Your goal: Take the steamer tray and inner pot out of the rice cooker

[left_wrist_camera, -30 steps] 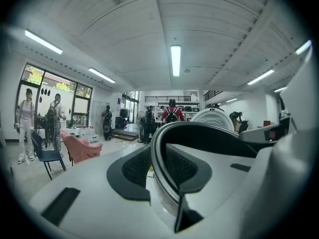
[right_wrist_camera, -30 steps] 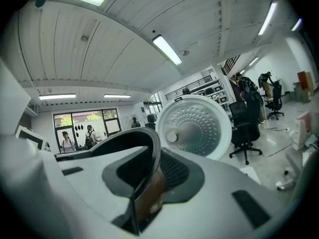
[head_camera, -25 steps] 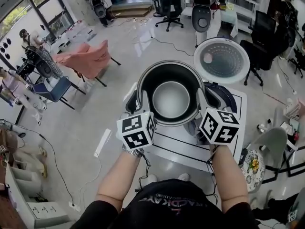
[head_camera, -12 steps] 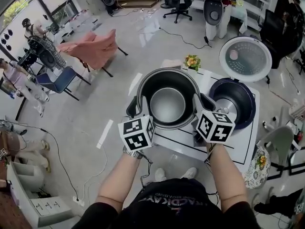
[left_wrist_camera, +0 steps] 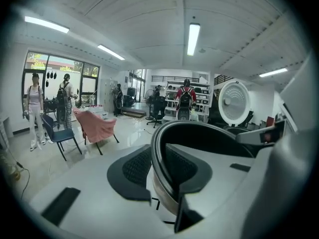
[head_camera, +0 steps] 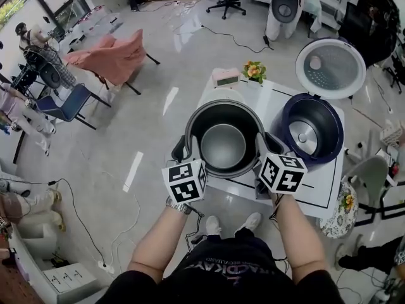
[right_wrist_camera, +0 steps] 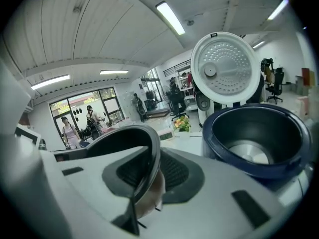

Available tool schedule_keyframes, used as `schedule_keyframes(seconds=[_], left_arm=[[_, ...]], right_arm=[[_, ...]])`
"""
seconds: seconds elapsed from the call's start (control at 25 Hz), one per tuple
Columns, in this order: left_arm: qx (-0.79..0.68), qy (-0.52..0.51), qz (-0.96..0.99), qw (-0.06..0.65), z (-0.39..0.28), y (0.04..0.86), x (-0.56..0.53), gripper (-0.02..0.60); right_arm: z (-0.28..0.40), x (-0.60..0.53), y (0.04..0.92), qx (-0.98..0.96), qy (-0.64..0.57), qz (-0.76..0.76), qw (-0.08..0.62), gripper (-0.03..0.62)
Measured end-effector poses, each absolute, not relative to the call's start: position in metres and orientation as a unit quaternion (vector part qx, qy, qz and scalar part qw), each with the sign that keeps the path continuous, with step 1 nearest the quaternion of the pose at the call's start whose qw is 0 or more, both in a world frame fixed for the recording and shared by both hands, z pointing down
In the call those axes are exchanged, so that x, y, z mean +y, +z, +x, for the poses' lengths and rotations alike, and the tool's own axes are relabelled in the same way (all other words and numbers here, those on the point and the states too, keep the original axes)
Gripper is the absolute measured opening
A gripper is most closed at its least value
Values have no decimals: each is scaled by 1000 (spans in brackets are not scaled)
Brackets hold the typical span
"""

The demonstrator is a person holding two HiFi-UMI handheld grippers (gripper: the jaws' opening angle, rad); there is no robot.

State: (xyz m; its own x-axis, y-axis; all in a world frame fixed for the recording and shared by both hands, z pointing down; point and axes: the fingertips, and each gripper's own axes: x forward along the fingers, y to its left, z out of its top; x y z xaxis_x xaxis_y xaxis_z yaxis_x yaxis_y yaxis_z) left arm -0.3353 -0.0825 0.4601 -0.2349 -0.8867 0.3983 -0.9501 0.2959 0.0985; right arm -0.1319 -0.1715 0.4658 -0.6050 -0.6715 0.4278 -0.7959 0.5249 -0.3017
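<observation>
Gripping the inner pot (head_camera: 223, 145) by its rim from both sides: left gripper (head_camera: 188, 148) clamped on the left edge, right gripper (head_camera: 264, 147) on the right edge. The pot sits over the table's (head_camera: 316, 183) front-left corner; contact can't be told. Rice cooker (head_camera: 292, 109) is at the right edge, lid (head_camera: 330, 68) up. Flowers (head_camera: 254, 71) are at the far edge.

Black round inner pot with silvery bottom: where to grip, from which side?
The black inner pot is wide with no handles in view: take its thin rim at two opposite sides, one jaw inside the wall, one outside, as the left gripper and right gripper do.
</observation>
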Motion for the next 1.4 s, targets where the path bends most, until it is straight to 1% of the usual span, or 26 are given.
schedule_keyframes(seconds=[0.76,1.04,1.4], left_arm=[[-741,136,601,267,-316,561,-70,95],[-733,141,606,274,-315,574,-71,95],[-730,146,613,265,-314,574,-83,101]], right_arm=[[-109,-156,555,-823,284,457,179,61],[-108,-155,569,-816,292,464,184,61],[-105,-163,574,-815,300,464,174,61]])
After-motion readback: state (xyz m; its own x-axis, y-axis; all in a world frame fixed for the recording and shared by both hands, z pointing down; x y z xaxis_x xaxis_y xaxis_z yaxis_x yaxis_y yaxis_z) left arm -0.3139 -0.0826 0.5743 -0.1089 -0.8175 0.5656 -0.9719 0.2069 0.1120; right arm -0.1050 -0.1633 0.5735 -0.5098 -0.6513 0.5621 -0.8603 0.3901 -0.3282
